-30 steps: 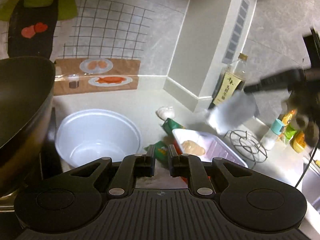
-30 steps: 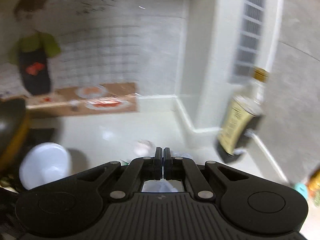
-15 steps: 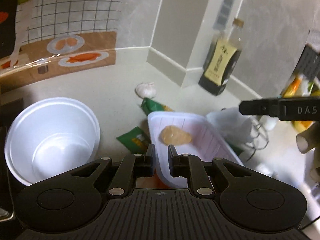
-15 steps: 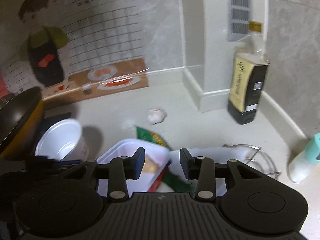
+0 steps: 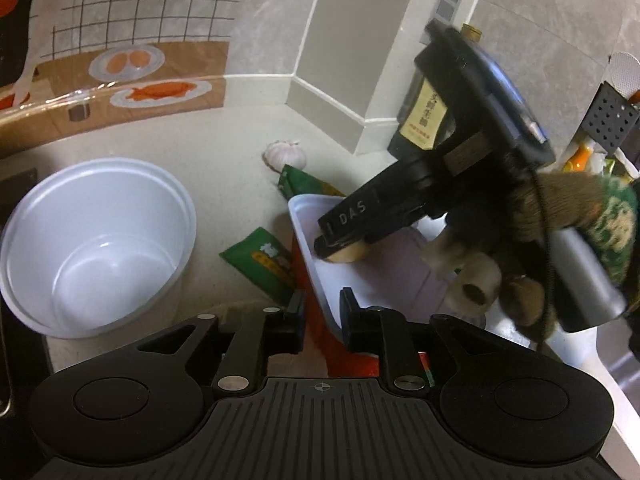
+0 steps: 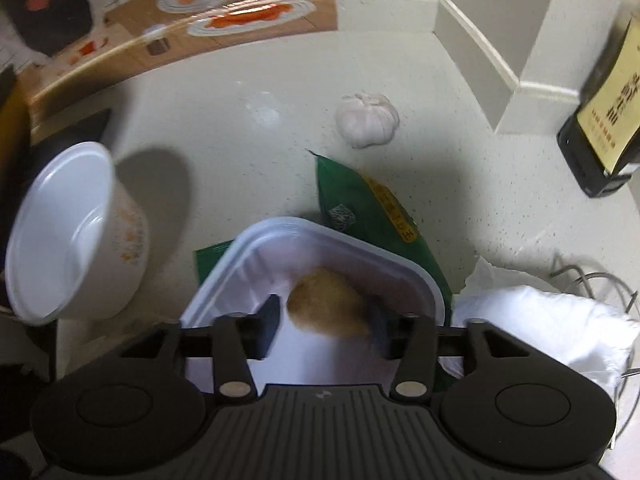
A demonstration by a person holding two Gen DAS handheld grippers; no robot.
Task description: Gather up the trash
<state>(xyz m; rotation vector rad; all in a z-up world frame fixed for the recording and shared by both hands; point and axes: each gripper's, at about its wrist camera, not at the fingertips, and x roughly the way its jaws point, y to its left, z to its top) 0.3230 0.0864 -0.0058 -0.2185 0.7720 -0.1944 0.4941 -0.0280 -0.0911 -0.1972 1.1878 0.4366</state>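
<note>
right tool (image 6: 322, 322) lowered into white tray (image 6: 280, 248) on counter (image 6: 240, 152), jaws just opened wider, straddling a tan food scrap (image 6: 326, 304) without visibly pinching it. left tool (image 5: 322, 322) also just opened, astride the tray's near wall, not clamped. green wrappers (image 6: 368, 204) under tray; garlic bulb (image 6: 366, 118) beyond; white bowl (image 5: 96, 240) alongside.

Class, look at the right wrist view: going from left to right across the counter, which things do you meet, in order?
White bowl → white tray holding a tan food scrap → garlic bulb → crumpled white tissue → dark sauce bottle. The green wrappers overlap the tray, so they are left out.
</note>
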